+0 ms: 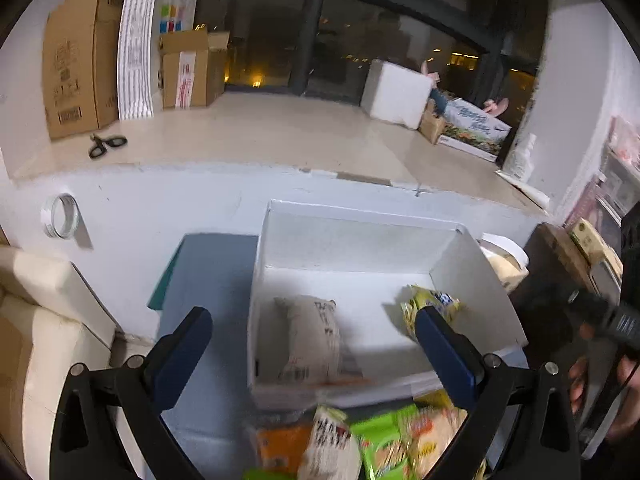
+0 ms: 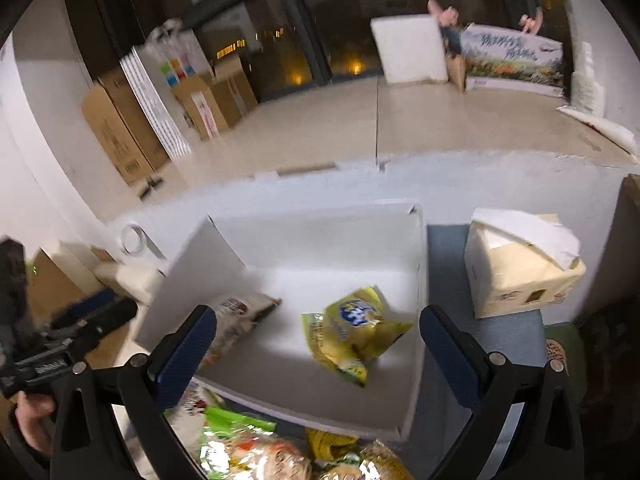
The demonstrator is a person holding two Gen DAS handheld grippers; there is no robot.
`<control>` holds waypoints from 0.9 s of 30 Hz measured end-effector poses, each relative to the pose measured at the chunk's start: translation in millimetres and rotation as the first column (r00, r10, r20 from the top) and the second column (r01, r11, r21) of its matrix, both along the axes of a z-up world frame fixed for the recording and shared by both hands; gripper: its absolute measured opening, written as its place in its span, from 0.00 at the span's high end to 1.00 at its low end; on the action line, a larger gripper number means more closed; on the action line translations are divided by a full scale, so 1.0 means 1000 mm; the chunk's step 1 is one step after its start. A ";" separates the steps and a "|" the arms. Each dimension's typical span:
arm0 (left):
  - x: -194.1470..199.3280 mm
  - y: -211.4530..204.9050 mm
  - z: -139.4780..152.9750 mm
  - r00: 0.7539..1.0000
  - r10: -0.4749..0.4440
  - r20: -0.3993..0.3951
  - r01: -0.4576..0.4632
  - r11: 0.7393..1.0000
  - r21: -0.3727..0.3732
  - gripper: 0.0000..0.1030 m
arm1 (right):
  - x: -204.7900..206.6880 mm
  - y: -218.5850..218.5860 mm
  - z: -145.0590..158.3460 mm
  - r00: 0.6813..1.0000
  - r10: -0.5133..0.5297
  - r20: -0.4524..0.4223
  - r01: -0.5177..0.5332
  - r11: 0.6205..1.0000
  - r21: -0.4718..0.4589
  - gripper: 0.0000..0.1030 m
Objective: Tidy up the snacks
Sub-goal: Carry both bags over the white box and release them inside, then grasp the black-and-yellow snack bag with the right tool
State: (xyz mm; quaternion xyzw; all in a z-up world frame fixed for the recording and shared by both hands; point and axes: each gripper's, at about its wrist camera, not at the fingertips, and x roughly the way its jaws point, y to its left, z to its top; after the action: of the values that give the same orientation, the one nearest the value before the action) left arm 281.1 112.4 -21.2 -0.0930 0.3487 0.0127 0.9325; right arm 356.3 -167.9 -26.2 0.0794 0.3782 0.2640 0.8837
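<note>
An open white box (image 1: pixel 352 240) (image 2: pixel 312 232) stands on the blue-grey table. Inside lie a beige snack packet (image 1: pixel 312 340) (image 2: pixel 240 320) on the left and a yellow snack bag (image 1: pixel 430 306) (image 2: pixel 352 332) on the right. A pile of loose snack packets (image 1: pixel 360 440) (image 2: pixel 256 452) lies in front of the box. My left gripper (image 1: pixel 316 340) is open and empty above the box's near side. My right gripper (image 2: pixel 320 340) is open and empty, hovering just above the yellow bag.
A cream tissue box (image 2: pixel 520 264) (image 1: pixel 504 260) stands right of the white box. A tape roll (image 1: pixel 60 216) (image 2: pixel 132 240) sits at the left. Cardboard boxes (image 1: pixel 80 60) and scissors (image 1: pixel 106 145) are on the floor beyond. A cream cushion (image 1: pixel 48 320) lies left.
</note>
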 end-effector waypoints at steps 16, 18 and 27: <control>-0.216 -0.033 0.006 0.961 -0.049 0.271 0.045 0.999 0.022 0.00 | -0.196 -0.050 -0.015 0.987 0.091 0.132 -0.097 0.994 0.042 0.00; -0.233 -0.042 -0.001 0.963 -0.063 0.262 0.057 0.998 0.032 0.00 | -0.211 -0.052 -0.034 0.992 0.083 0.093 -0.088 0.995 0.052 0.00; -0.258 -0.053 -0.024 0.982 -0.111 0.156 0.107 0.994 0.030 0.00 | -0.211 -0.051 -0.093 0.998 0.031 -0.063 -0.030 0.999 0.022 0.00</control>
State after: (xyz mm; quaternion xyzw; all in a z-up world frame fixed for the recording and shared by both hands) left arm 23.0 59.7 -45.5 -0.0646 0.2785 -0.0420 0.9573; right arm 145.4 -218.7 -119.5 0.0912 0.4043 0.2788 0.8663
